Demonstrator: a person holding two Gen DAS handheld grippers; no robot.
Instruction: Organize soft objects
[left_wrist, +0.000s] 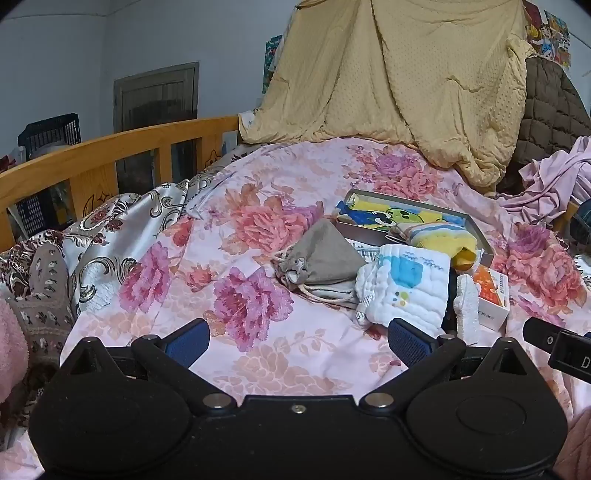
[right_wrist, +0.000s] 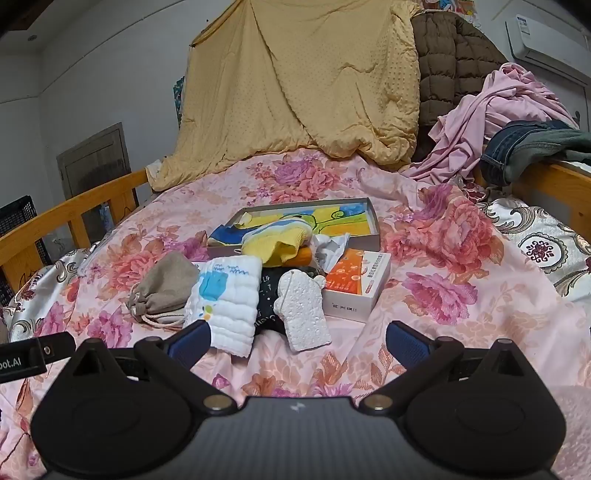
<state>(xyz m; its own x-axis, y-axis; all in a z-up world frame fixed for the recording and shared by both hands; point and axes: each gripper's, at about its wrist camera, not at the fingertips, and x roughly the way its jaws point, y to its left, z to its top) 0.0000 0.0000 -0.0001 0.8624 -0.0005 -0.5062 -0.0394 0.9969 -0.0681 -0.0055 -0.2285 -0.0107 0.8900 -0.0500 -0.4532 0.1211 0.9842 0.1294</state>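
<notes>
The soft things, a white cloth (right_wrist: 223, 299), grey pouch (right_wrist: 164, 286) and yellow towel (right_wrist: 275, 242), are lying unsorted near the tray (right_wrist: 373, 225) while you are holding both the left gripper (left_wrist: 297, 338) and right gripper (right_wrist: 297, 338) wide open and empty.

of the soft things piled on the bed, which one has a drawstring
The grey-beige pouch, at the left end of the pile beside the folded white cloth. Its neck is gathered by a cord; the white cloth and the yellow striped cloth have none.

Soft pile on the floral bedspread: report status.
Left gripper and right gripper open, empty. White quilted cloth nearest, untouched. Grey drawstring pouch beside it. Nothing blocking.
</notes>
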